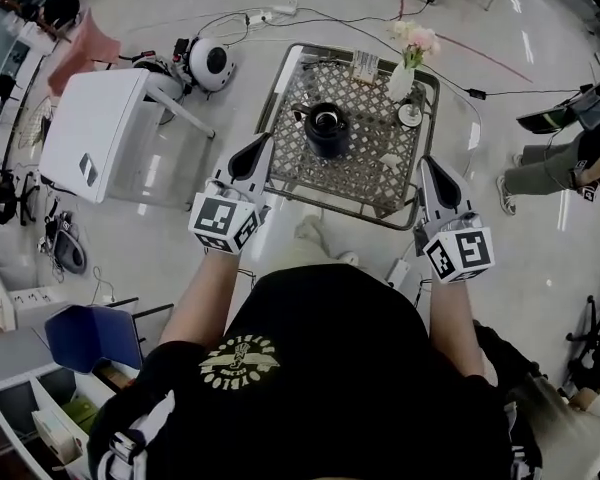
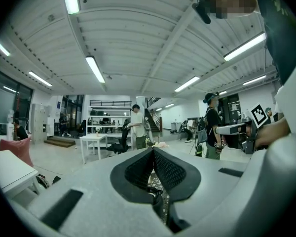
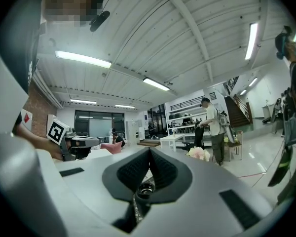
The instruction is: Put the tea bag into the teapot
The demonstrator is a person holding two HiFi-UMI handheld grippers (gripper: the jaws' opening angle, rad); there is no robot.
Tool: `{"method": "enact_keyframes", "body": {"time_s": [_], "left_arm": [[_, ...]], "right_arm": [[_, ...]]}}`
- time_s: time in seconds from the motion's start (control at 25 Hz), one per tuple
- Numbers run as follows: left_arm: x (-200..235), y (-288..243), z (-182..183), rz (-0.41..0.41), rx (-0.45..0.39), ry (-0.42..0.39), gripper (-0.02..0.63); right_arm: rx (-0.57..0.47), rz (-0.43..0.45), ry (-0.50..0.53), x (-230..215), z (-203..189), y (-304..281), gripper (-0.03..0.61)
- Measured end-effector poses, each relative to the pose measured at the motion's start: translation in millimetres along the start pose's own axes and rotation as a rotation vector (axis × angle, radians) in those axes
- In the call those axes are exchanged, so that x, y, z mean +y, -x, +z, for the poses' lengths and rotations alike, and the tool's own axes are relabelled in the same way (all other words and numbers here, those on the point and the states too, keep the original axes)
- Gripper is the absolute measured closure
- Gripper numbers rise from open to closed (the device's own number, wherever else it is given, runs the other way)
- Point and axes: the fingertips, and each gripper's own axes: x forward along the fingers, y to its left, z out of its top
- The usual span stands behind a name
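Sitting on lattice-woven tabletop: squat, dark teapot.

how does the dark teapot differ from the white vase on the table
The squat dark round teapot stands mid-table; the slim white vase stands at the far right corner. The teapot is wider, the vase narrower. The vase holds pink flowers; the teapot holds none. Both stand upright on the lattice-topped metal table.

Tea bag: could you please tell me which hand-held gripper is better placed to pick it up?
Right, probably. The small white packet, likely the tea bag, lies just ahead of the right hand-held gripper; the left hand-held gripper is on the teapot's other side.
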Motion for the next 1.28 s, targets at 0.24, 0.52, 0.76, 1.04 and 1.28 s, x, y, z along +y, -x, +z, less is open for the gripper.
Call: {"method": "enact_keyframes", "body": {"time_s": [0.24,0.52,0.76,1.04,1.28], "left_arm": [[-0.7,-26.7,2.4,-0.055,-0.006,-0.003,0.617],[21.5,-59.2,-6.2,-0.091,0.014,0.002,0.617],[51.3,-89.7,-28.9,-0.104,0.042,0.037,0.617],[64.7,-130.6,-42.2,-0.227,0.059,-0.034,0.617],[84.7,-164.6,-52.2,-0.279,0.067,-0.010,0.617]], "right_arm": [[-0.011,-0.049,0.011,-14.1,2.9,-7.7,0.571],[-0.015,-0.130,0.011,-34.0,2.7,-30.0,0.571],[0.035,-0.153,0.016,-44.3,-11.5,-65.5,0.571],[0.071,-0.190,0.022,-54.5,-23.7,-110.1,0.571],[0.101,-0.245,0.028,-66.1,-30.5,-133.4,0.571]]}}
